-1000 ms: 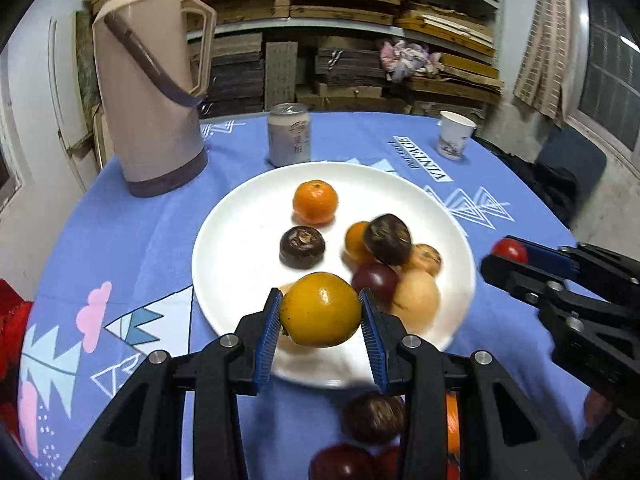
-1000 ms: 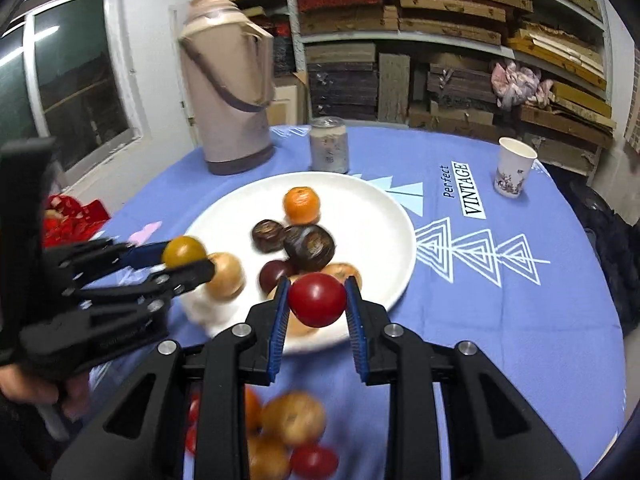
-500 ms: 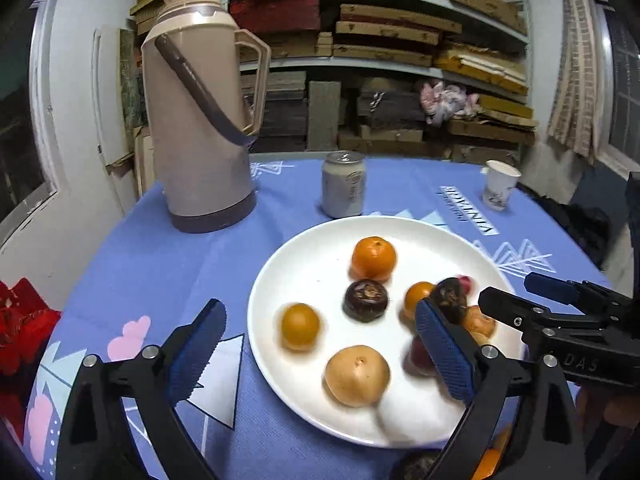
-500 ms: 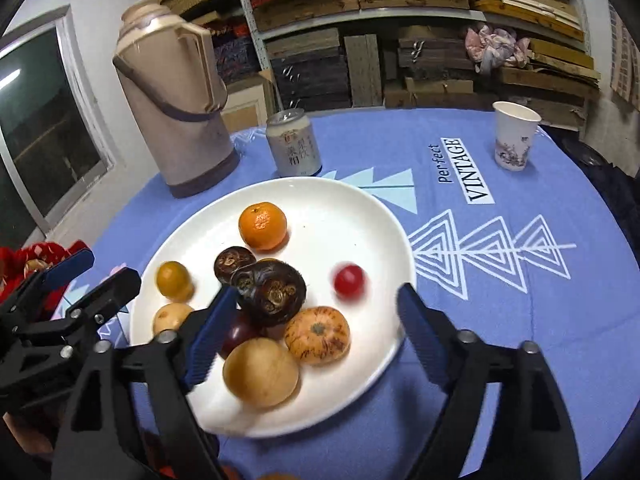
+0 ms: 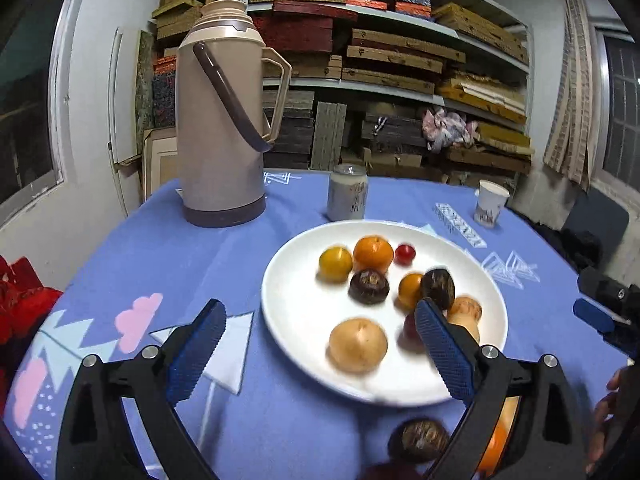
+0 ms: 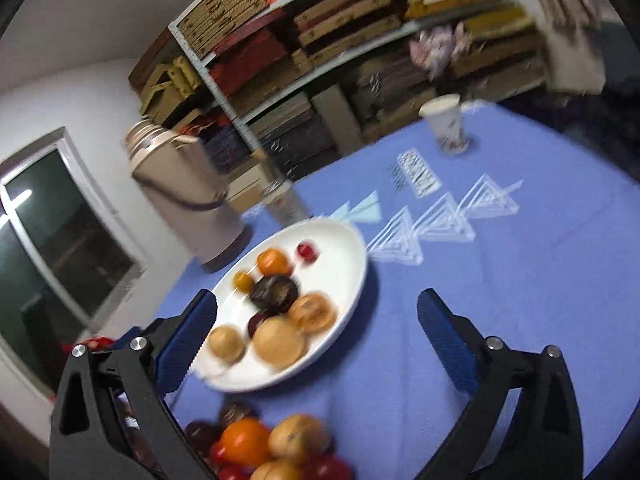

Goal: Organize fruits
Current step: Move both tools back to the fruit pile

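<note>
The left gripper [image 5: 316,348] is seen spread wide and empty above the near rim of the white plate [image 5: 296,320]. The jaws of the right gripper [image 6: 318,336] are opening, nothing between them. On the plate lie a mandarin [image 5: 373,253], a yellow fruit [image 5: 335,263] and a cherry tomato [image 5: 405,253]. A pile of unsorted fruit [image 6: 276,444] is shown on the blue tablecloth [image 6: 500,280], near the plate.

Fruits [image 5: 358,345] lie on the plate [image 5: 296,320]; thermos [image 5: 222,128] stands behind-left
</note>
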The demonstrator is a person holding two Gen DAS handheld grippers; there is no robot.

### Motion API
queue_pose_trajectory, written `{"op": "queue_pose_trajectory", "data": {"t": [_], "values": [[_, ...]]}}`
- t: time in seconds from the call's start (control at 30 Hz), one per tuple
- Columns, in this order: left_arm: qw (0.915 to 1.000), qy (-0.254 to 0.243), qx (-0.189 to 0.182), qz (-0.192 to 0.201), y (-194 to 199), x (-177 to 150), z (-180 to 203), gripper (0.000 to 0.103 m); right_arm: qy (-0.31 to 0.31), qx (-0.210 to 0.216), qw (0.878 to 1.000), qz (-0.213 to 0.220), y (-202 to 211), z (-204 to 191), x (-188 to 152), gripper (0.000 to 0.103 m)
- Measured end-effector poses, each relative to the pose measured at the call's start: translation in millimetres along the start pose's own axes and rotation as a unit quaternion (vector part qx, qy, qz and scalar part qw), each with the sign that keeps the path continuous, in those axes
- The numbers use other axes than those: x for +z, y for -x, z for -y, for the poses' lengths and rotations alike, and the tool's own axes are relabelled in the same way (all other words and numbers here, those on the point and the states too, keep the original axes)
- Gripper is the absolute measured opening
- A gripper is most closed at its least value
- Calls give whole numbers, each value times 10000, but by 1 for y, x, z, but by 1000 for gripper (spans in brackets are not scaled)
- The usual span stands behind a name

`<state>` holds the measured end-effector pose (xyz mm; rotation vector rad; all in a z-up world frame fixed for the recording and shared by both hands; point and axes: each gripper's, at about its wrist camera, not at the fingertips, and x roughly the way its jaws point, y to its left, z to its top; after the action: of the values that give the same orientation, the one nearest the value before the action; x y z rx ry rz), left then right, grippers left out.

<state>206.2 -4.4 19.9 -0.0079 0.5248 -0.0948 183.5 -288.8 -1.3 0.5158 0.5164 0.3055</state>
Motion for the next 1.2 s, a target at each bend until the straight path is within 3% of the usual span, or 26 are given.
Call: {"op": "queue_pose_trajectory", "data": {"t": [0.1, 0.2, 0.27, 0.43, 0.6, 0.67, 0.73, 0.83, 1.0, 1.2], "values": [[9996, -221, -102, -108, 11, -11, 1, 96, 780, 271, 9965, -125, 8, -18, -12, 98], [9985, -341, -225, -355, 14, -19, 4, 96, 1530, -195, 9876, -302, 15, -36, -26, 98], [9979, -373, -307, -432, 19, -24, 5, 96, 1580, -283, 9854, -570, 16, -35, -33, 98], [9975, -486, -267, -444, 30, -36, 4, 96, 1704, -327, 9817, -781, 30, -35, -50, 98], [9965, -492, -371, -563, 31, -43, 0, 96, 2455, -323, 9617, -1179, 39, -56, -82, 98], [9968, -423, -407, -533, 32, -42, -2, 96, 2714, -359, 9535, -1263, 41, -65, -90, 94], [9970, -370, -430, -518, 34, -41, -4, 97, 2733, -314, 9501, -1474, 39, -67, -94, 70], [9969, -332, -462, -541, 35, -41, -5, 99, 2675, -479, 9454, -1800, 27, -65, -101, 59], [9968, -341, -512, -517, 38, -40, -4, 99, 2674, -430, 9424, -1963, 23, -70, -105, 55], [9964, -298, -606, -514, 40, -40, -5, 99, 2783, -778, 9299, -2275, -2, -77, -110, 49]]}}
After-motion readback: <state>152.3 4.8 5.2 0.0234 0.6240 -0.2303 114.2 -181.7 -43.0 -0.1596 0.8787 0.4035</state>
